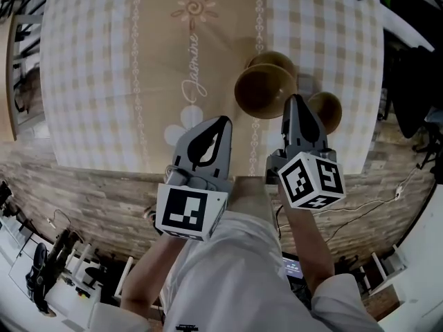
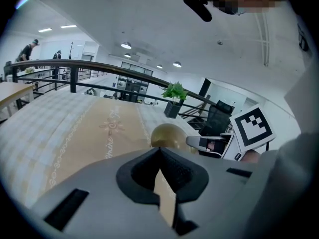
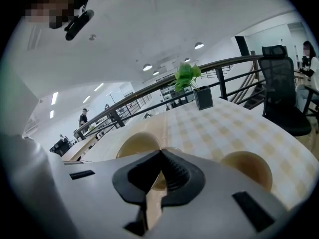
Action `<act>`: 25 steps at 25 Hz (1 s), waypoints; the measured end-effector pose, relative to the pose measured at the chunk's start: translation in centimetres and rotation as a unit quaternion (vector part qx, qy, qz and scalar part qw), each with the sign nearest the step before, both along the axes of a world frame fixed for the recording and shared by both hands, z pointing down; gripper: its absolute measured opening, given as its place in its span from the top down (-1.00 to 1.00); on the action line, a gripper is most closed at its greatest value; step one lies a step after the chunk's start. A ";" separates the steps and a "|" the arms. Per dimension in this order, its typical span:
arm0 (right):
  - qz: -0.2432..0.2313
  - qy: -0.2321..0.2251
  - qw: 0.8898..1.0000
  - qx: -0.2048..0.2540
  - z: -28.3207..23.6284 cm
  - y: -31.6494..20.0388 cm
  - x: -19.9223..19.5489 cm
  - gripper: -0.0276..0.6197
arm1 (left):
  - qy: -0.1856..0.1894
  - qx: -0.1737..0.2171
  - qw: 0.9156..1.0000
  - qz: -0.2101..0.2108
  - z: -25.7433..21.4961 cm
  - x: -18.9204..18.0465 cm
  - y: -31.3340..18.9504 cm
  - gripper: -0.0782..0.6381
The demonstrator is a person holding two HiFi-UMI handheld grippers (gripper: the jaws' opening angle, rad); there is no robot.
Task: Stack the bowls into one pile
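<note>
Two tan bowls (image 1: 265,90) stand close together on the checked tablecloth (image 1: 90,81), one partly behind the other. A smaller tan bowl (image 1: 329,109) sits to their right, partly hidden by my right gripper (image 1: 295,99). That gripper is shut and empty, its tip between the bowls. In the right gripper view a bowl (image 3: 139,144) lies just past the shut tip (image 3: 160,151), and the smaller bowl (image 3: 247,167) is off to the right. My left gripper (image 1: 223,120) is shut and empty, left of the bowls. A bowl (image 2: 169,135) shows beyond its tip (image 2: 159,149).
A tan runner (image 1: 201,40) crosses the table's middle. The table's front edge (image 1: 208,175) is right under both grippers, with wood floor below it. A potted plant (image 3: 195,87) and a railing (image 2: 75,63) stand at the far side. An office chair (image 3: 281,91) is at the right.
</note>
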State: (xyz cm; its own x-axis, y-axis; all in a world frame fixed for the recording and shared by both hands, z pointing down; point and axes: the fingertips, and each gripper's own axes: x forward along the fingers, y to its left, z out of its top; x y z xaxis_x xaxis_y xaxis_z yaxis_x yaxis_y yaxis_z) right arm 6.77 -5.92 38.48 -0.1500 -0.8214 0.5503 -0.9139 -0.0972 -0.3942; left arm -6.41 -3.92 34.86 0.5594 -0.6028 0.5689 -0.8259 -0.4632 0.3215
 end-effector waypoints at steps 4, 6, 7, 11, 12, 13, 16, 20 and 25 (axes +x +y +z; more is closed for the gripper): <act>0.011 0.005 1.000 0.001 0.7 -0.8 1.0 0.80 | 0.007 0.005 1.000 0.004 0.5 1.1 -0.6 0.73; 0.015 0.008 1.000 0.000 1.3 -1.2 1.3 0.80 | 0.007 0.001 1.000 0.007 0.9 1.5 -0.7 0.73; 0.017 0.009 1.000 -0.001 1.5 -1.3 1.5 0.80 | 0.008 -0.002 1.000 0.008 1.2 1.7 -0.7 0.73; 0.026 0.010 1.000 -0.007 2.8 -1.7 2.1 0.80 | 0.010 -0.009 1.000 0.014 2.2 2.3 -1.1 0.73; 0.028 0.009 1.000 -0.009 3.1 -1.7 2.2 0.80 | 0.009 -0.010 1.000 0.015 2.4 2.4 -1.2 0.73; 0.029 0.009 0.999 -0.011 3.5 -1.7 2.2 0.80 | 0.009 -0.012 1.000 0.016 2.6 2.6 -1.2 0.73; 0.033 0.008 0.999 -0.016 4.4 -1.7 2.5 0.80 | 0.008 -0.014 1.000 0.023 3.3 3.0 -1.3 0.73; 0.023 0.024 0.999 -0.017 5.1 -1.9 2.5 0.80 | 0.006 -0.016 0.999 0.033 4.0 3.6 -1.1 0.73; 0.013 0.041 0.999 -0.012 5.0 -1.9 2.1 0.80 | 0.004 -0.020 0.999 0.027 4.3 3.5 -0.5 0.73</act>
State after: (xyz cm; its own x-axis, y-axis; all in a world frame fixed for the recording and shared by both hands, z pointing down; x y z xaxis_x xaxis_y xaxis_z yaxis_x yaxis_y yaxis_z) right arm 8.86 -7.85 43.46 -0.0832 -0.8112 0.5789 -0.9401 -0.1288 -0.3155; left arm -2.92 -4.45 39.20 0.5952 -0.5485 0.5872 -0.7975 -0.4932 0.3475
